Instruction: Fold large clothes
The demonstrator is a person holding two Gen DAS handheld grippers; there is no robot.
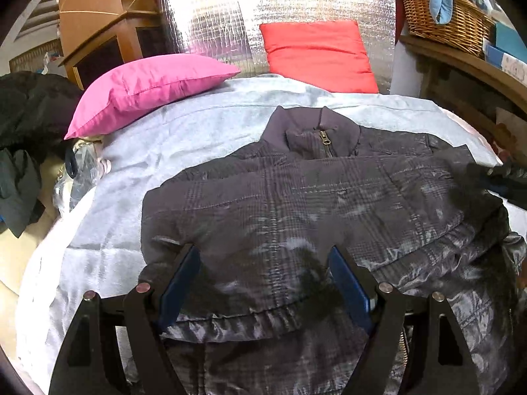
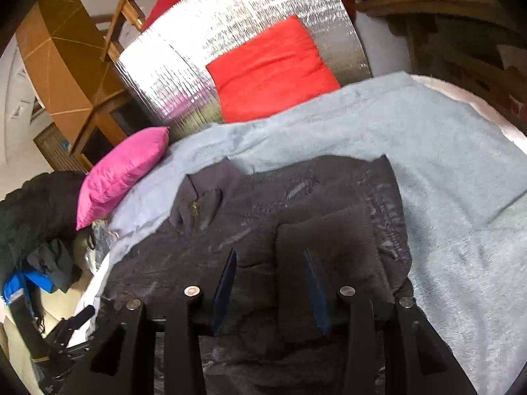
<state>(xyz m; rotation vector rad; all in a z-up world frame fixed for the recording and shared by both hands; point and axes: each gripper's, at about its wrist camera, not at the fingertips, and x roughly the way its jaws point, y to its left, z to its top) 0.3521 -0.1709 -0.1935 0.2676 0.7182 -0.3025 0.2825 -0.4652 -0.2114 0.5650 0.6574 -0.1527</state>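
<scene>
A dark grey plaid zip jacket (image 1: 296,204) lies front up on a light blue blanket (image 1: 171,138), collar toward the pillows, sleeves folded in. My left gripper (image 1: 263,256) is open just above the jacket's lower left part, near the elastic hem. In the right wrist view the jacket (image 2: 257,217) lies under my right gripper (image 2: 271,256), which is open over a folded sleeve cuff (image 2: 316,240) at the jacket's right side. The right gripper also shows blurred at the right edge of the left wrist view (image 1: 504,181).
A pink pillow (image 1: 145,89) and a red pillow (image 1: 316,56) lie at the bed's head against a silver foil panel (image 1: 230,10). Dark clothes (image 1: 23,131) are piled at the left. A wicker basket (image 1: 441,16) sits on a wooden shelf at the right.
</scene>
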